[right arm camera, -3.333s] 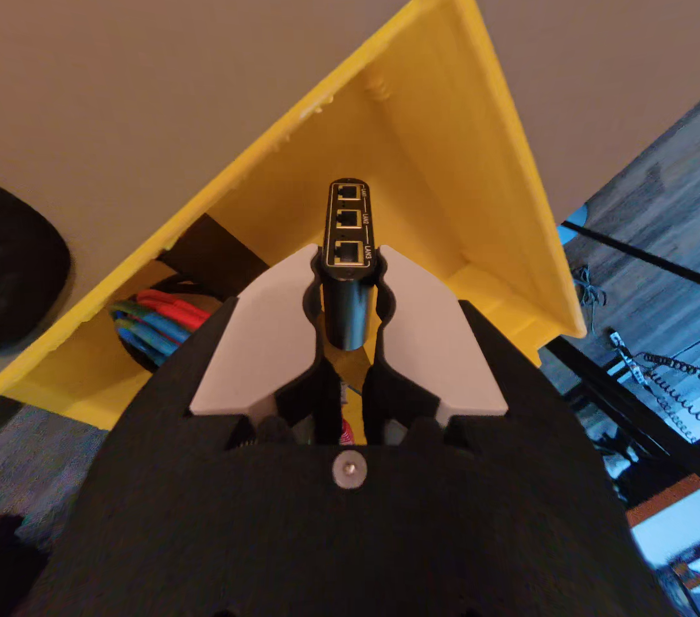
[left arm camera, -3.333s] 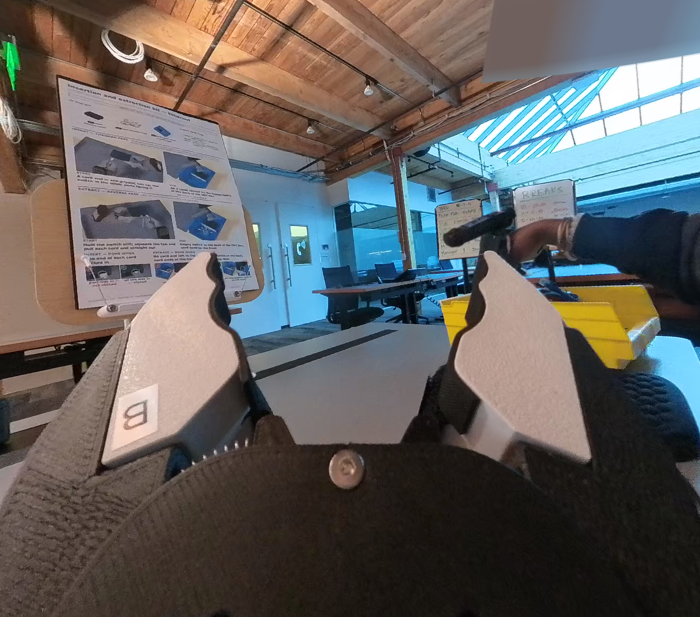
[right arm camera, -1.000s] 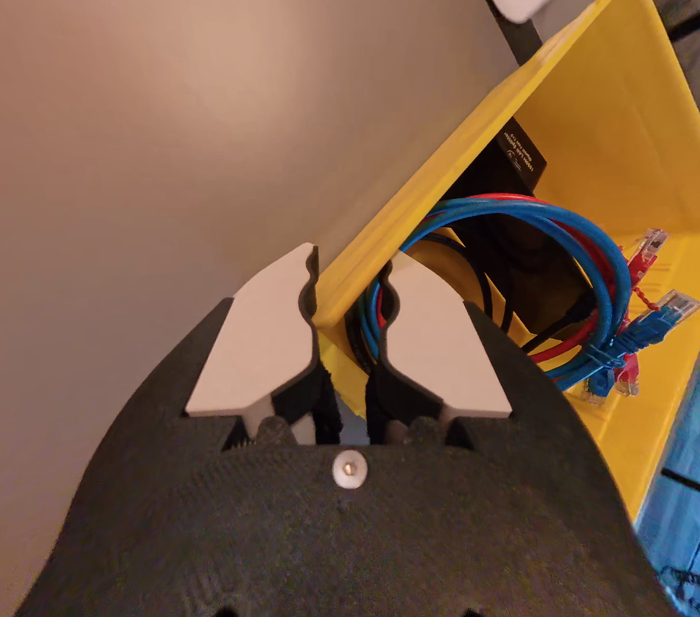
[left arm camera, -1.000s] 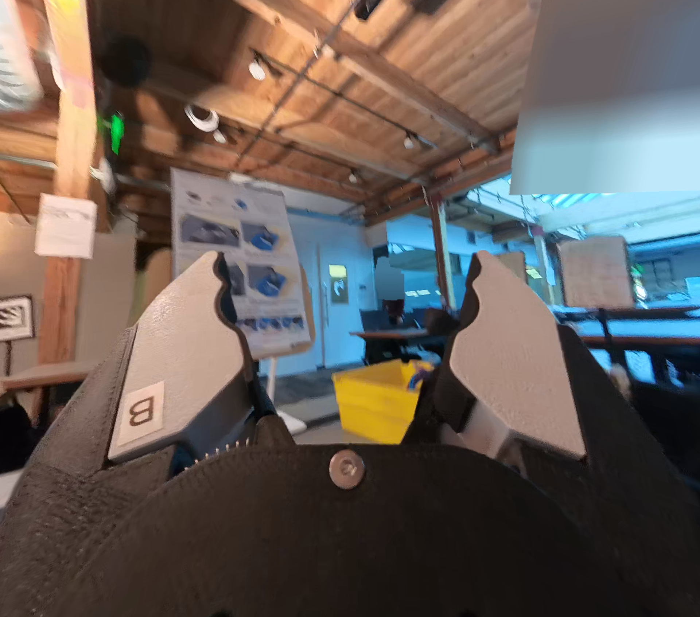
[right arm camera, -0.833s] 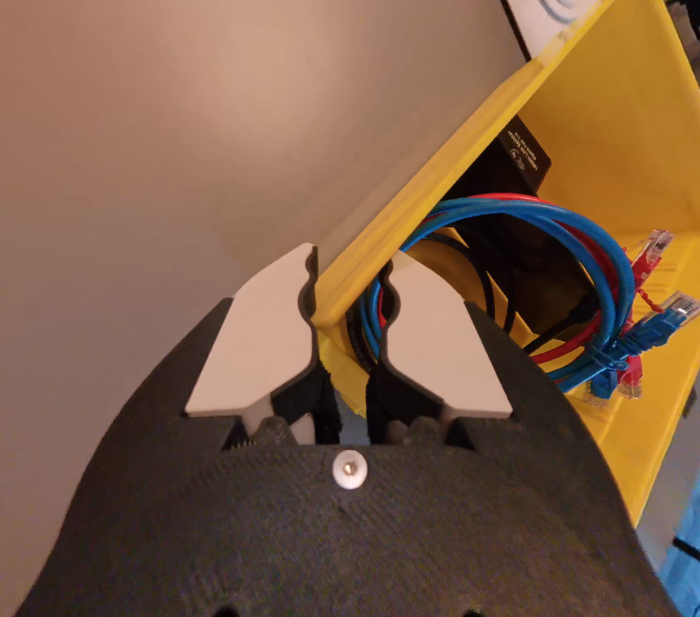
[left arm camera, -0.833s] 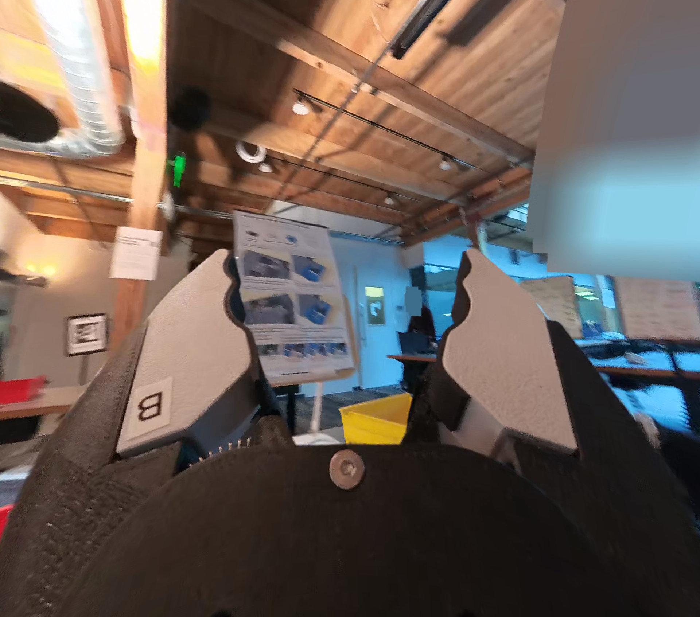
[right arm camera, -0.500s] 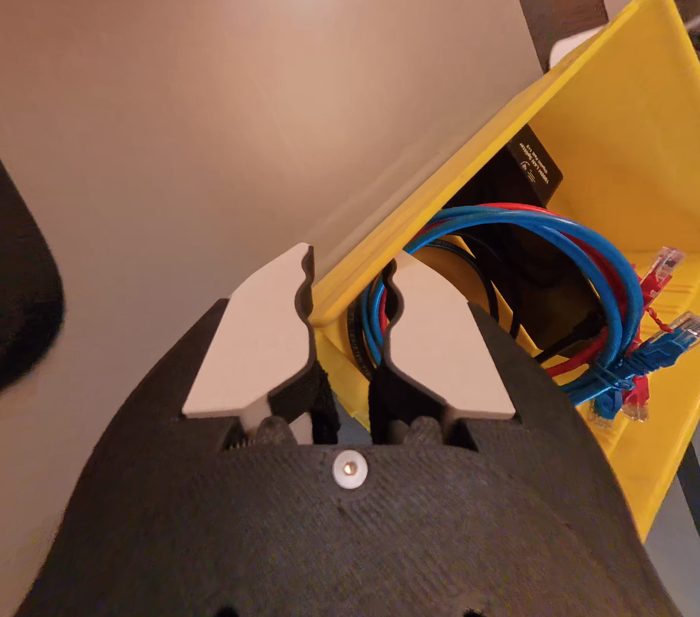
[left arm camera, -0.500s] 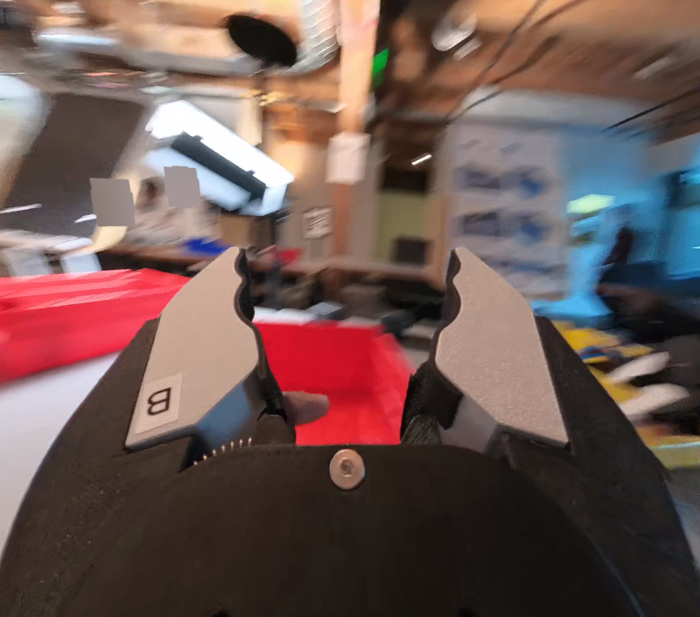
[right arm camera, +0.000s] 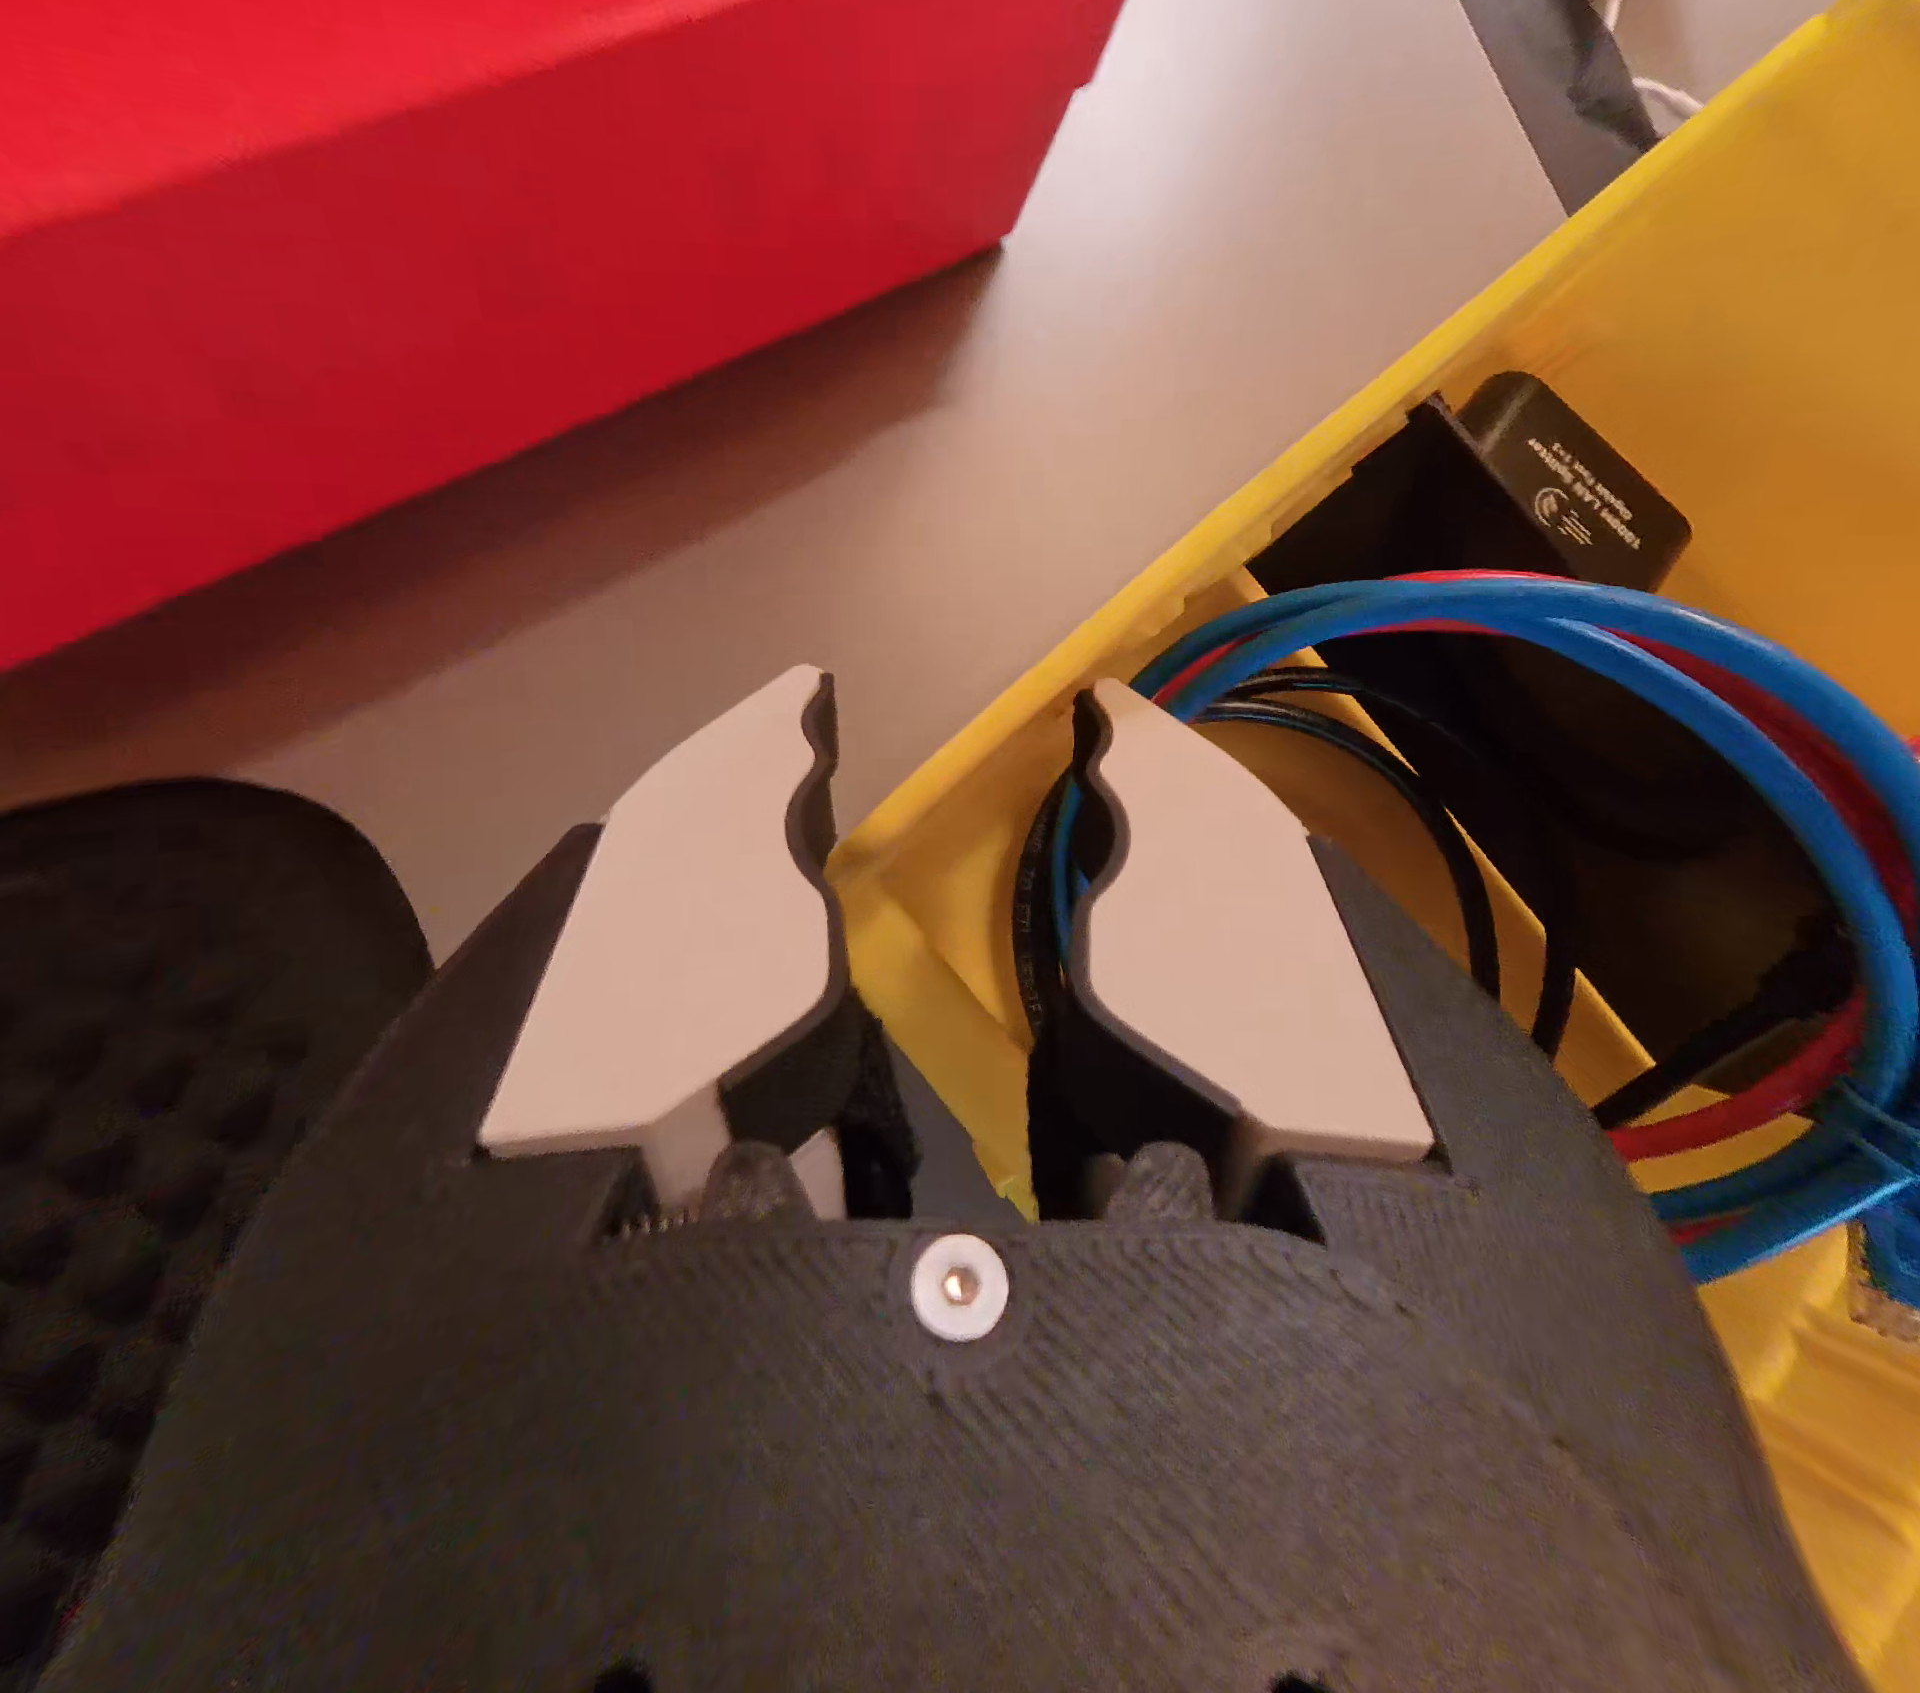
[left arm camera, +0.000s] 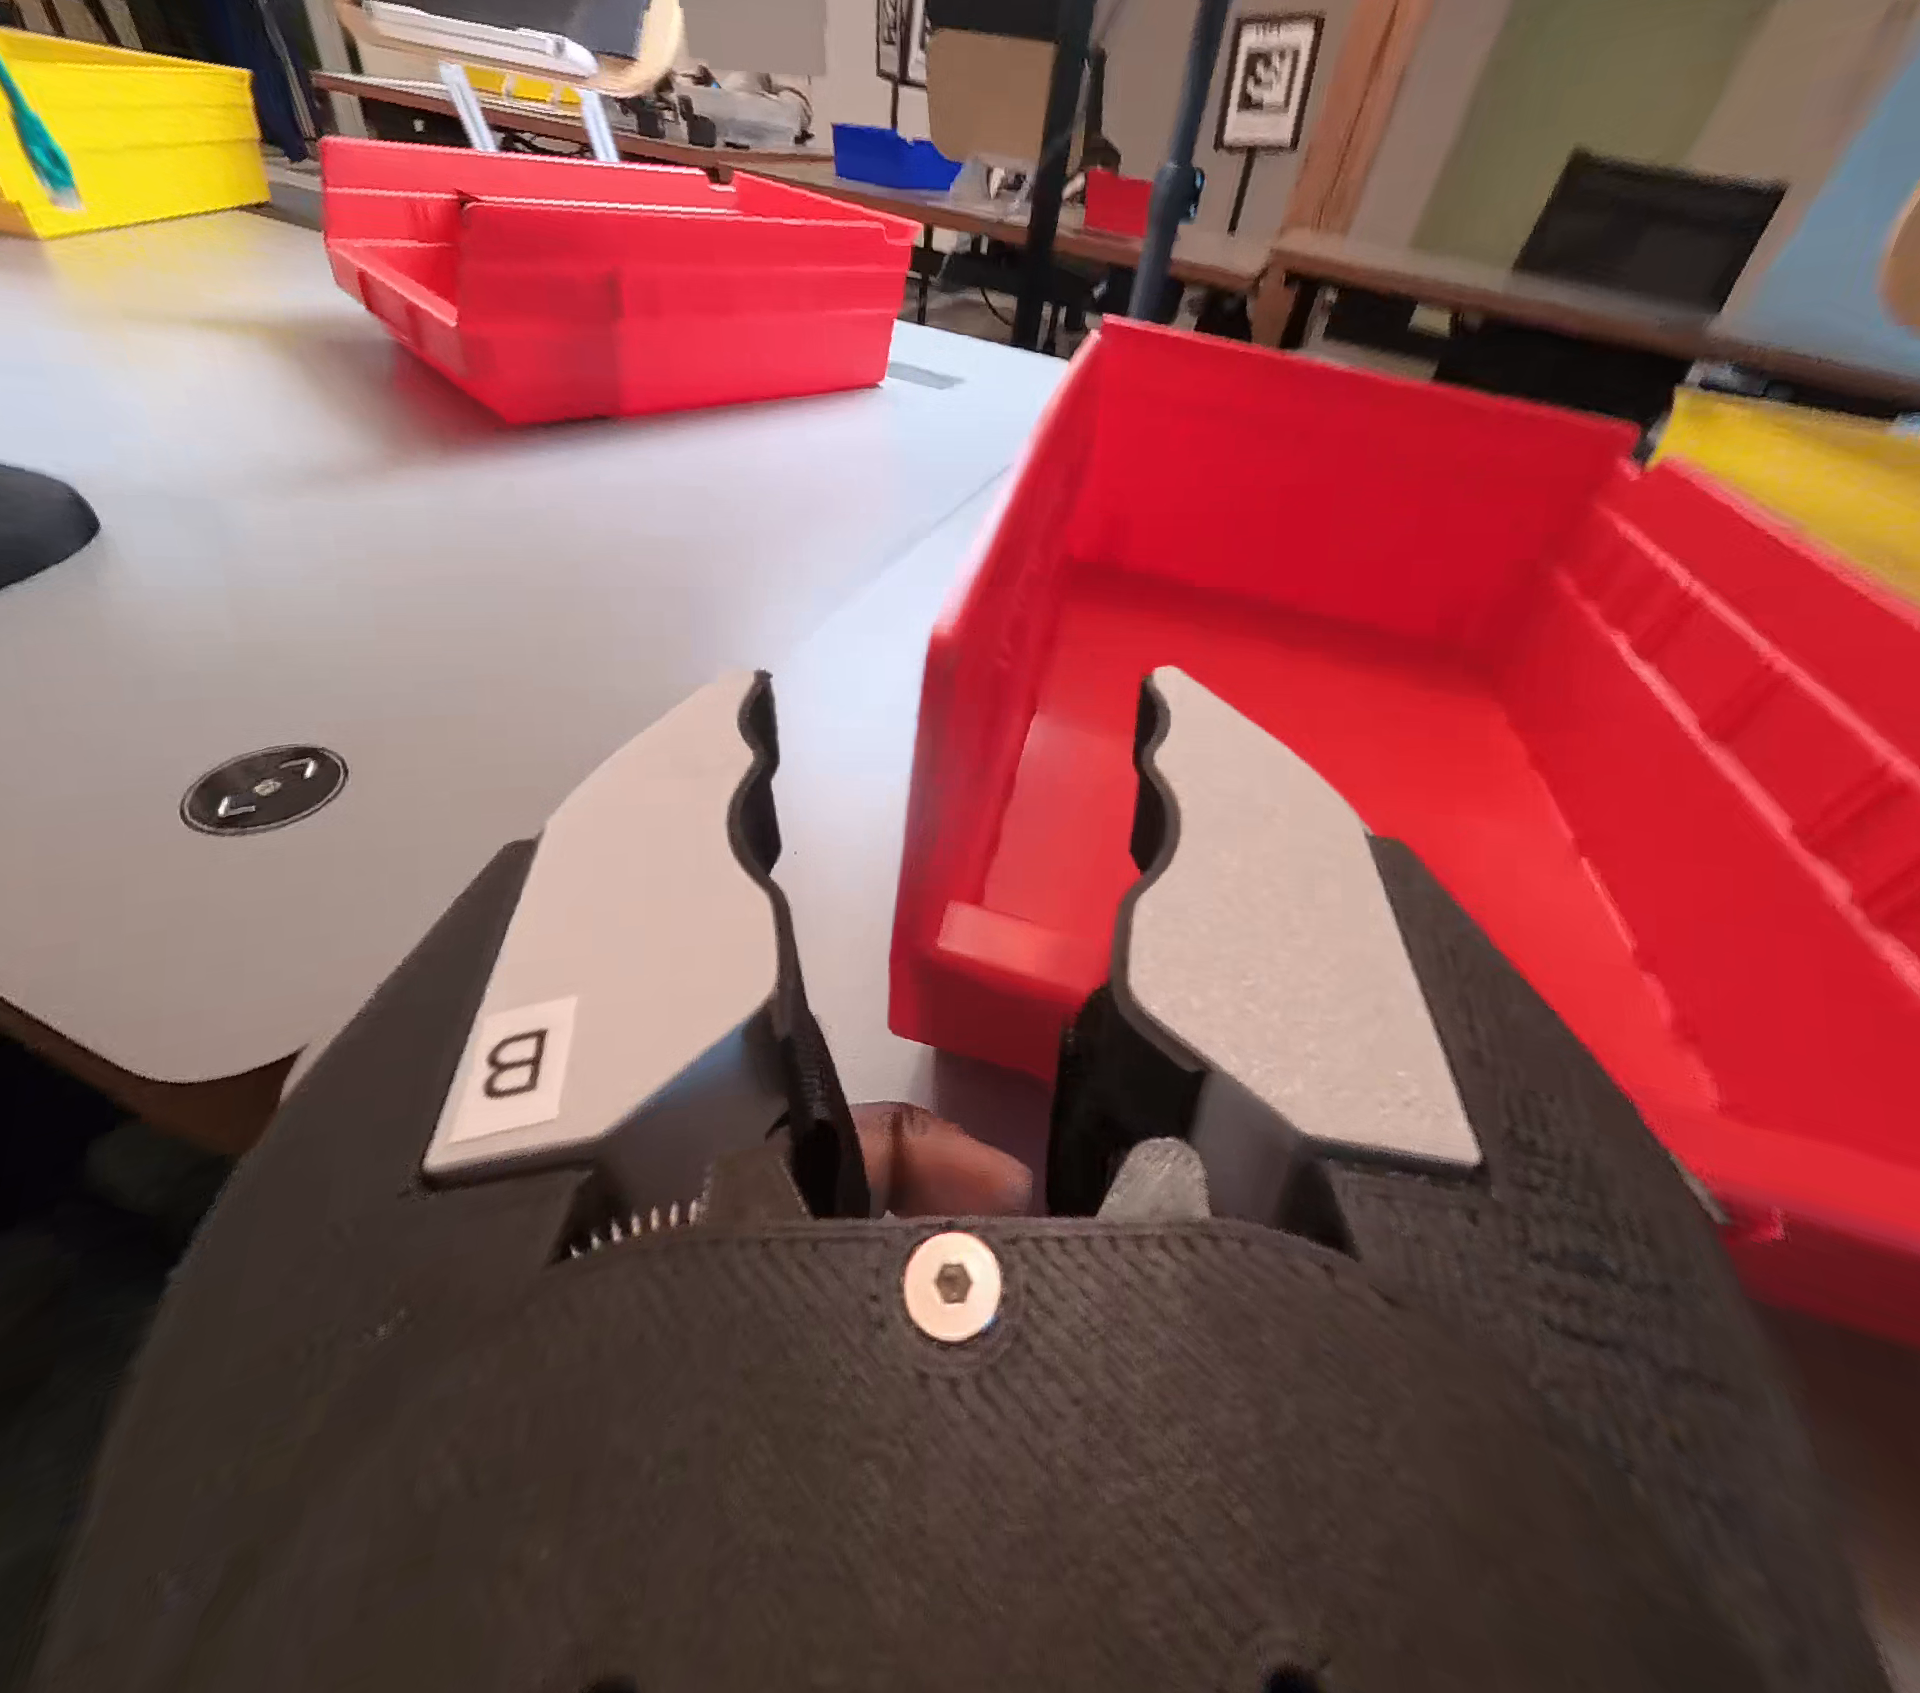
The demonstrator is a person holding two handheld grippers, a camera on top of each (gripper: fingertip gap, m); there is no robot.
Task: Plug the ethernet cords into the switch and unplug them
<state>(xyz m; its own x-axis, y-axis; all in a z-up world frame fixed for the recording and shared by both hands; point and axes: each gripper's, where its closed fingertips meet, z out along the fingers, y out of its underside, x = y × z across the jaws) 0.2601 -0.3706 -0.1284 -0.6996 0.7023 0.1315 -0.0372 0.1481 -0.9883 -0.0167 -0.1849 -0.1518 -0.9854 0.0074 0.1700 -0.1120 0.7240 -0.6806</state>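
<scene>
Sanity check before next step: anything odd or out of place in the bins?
Yes: the right gripper is clamped on the yellow bin wall, not on a cord. The switch and coiled ethernet cords lie inside, unplugged. The left gripper is open and empty, at the red bin.

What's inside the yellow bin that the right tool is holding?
Inside the yellow bin: coiled blue and red ethernet cords, thin black cables and the black switch against the wall. The tool and cords cover the bin's floor.
</scene>
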